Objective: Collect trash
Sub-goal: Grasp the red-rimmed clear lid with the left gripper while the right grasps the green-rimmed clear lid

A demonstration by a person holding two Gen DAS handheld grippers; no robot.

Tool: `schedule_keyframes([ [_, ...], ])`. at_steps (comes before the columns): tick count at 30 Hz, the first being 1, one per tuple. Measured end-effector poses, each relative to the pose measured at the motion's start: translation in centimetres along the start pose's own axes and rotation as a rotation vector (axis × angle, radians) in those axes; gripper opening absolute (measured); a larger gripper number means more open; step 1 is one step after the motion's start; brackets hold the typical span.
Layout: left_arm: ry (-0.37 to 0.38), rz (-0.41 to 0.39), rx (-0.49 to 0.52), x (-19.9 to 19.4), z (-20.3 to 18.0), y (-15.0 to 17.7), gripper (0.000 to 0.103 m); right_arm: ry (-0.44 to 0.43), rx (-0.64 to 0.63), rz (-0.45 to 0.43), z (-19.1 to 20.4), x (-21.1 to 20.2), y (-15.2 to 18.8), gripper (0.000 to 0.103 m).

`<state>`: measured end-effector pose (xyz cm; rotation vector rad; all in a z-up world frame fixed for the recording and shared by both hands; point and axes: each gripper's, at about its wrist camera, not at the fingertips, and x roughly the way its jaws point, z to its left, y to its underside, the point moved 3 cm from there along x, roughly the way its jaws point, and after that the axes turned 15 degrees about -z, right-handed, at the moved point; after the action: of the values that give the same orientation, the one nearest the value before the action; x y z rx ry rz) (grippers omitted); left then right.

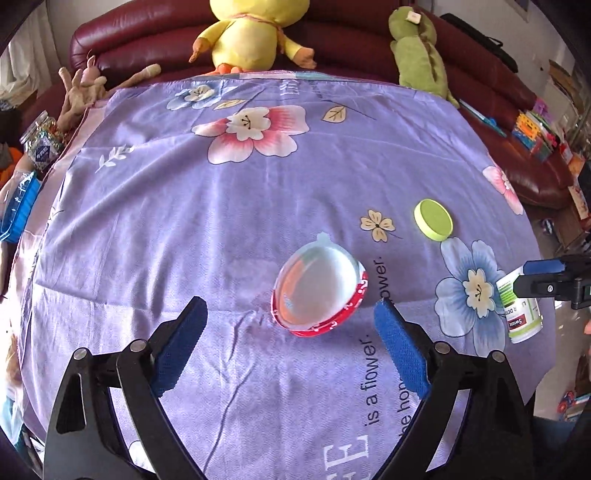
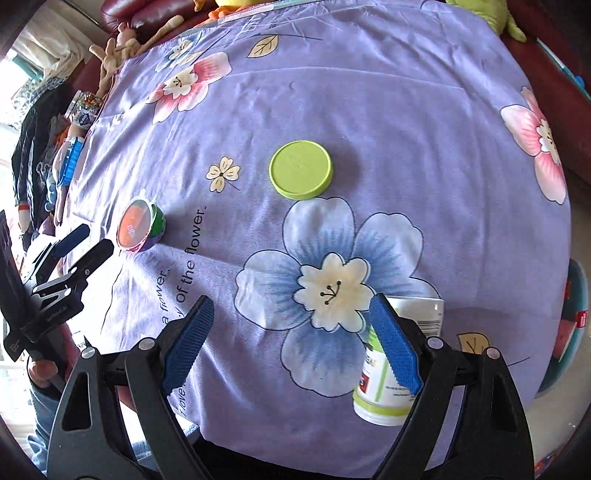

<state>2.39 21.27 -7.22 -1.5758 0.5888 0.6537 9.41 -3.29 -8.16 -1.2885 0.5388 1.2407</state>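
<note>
A small plastic cup with a clear lid and red rim (image 1: 318,291) lies on its side on the purple flowered cloth (image 1: 229,206). My left gripper (image 1: 291,325) is open, its blue pads on either side of the cup and a little short of it. The cup also shows in the right wrist view (image 2: 139,226). A lime green lid (image 2: 301,170) lies flat on the cloth; it also shows in the left wrist view (image 1: 433,219). A white and green bottle (image 2: 388,373) lies by the right finger of my open right gripper (image 2: 291,343); in the left wrist view the bottle (image 1: 521,314) is near the cloth's right edge.
A dark red sofa (image 1: 122,40) runs behind the table with a yellow plush duck (image 1: 247,33), a green plush (image 1: 421,48) and a tan plush (image 1: 85,88). A jar of coloured bits (image 1: 40,140) and a blue box (image 1: 18,206) stand at the left edge.
</note>
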Motion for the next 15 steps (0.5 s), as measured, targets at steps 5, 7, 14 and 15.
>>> schedule_keyframes([
  [5,0.000,0.027,-0.033,1.6,2.0,-0.2,0.071,-0.012,-0.023,0.015,2.1,2.0,-0.6,0.082],
  [7,0.017,0.051,-0.039,2.5,2.2,0.0,0.057,-0.020,-0.024,0.018,2.7,2.8,-1.0,0.082],
  [14,0.103,0.105,-0.038,4.6,1.2,0.8,0.026,-0.047,0.014,0.018,3.6,4.4,-2.3,0.082],
  [15,0.109,0.105,-0.036,4.7,1.0,0.9,0.019,-0.047,0.016,0.019,3.6,4.5,-2.4,0.082],
])
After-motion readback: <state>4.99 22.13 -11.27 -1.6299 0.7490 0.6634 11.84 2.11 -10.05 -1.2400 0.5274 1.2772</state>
